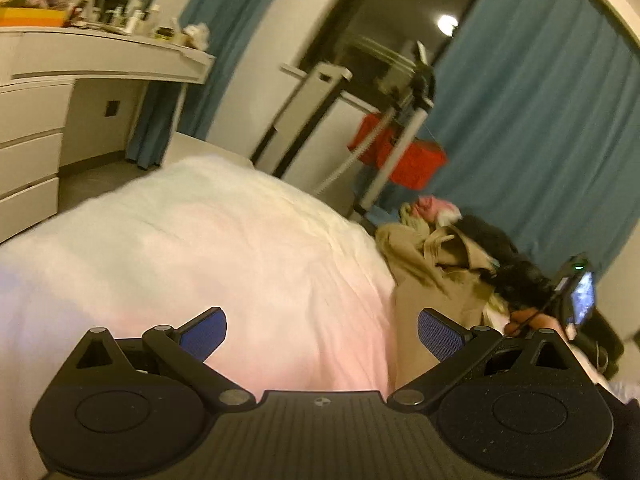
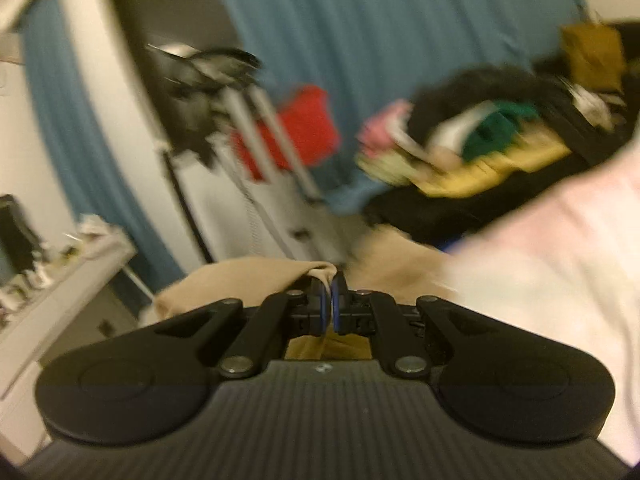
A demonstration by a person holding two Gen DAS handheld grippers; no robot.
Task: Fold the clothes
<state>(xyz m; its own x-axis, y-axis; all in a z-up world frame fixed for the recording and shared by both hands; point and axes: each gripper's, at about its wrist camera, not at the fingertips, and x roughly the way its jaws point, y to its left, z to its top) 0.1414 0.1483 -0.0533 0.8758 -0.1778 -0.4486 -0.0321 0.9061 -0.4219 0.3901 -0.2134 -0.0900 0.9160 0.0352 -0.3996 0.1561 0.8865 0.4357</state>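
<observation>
**tan garment just picked up, folding not yet begun**

the right gripper (image 2: 329, 300), at the lower middle of its frame, has its blue-padded fingers (image 2: 339, 300) pressed nearly together on a pinch of soft tan fabric garment (image 2: 256, 276), which bunches up from the jaws and trails toward the left of the frame. the view is blurred, so i cannot tell how much cloth sits between the pads.

the left gripper (image 1: 322, 338) holds nothing: its blue pads (image 1: 204, 334) stand wide apart at the bottom of its frame, over the white quilted bedspread (image 1: 208, 248) and touching no cloth.

in the left view the tan garment (image 1: 432, 276) lies crumpled at the right of centre, at the edge of the bedspread, against a heap of unfolded clothes (image 1: 508, 264) in black, pink and other colours. the same heap (image 2: 480, 148) fills the upper right of the right view.

as i judge it, the task is at its very start: no folded piece shows anywhere, the tan garment must yet be spread flat, and the whole heap is left.

behind, blue curtains (image 1: 540, 140) and a white dresser (image 1: 32, 128) at the left edge.
</observation>
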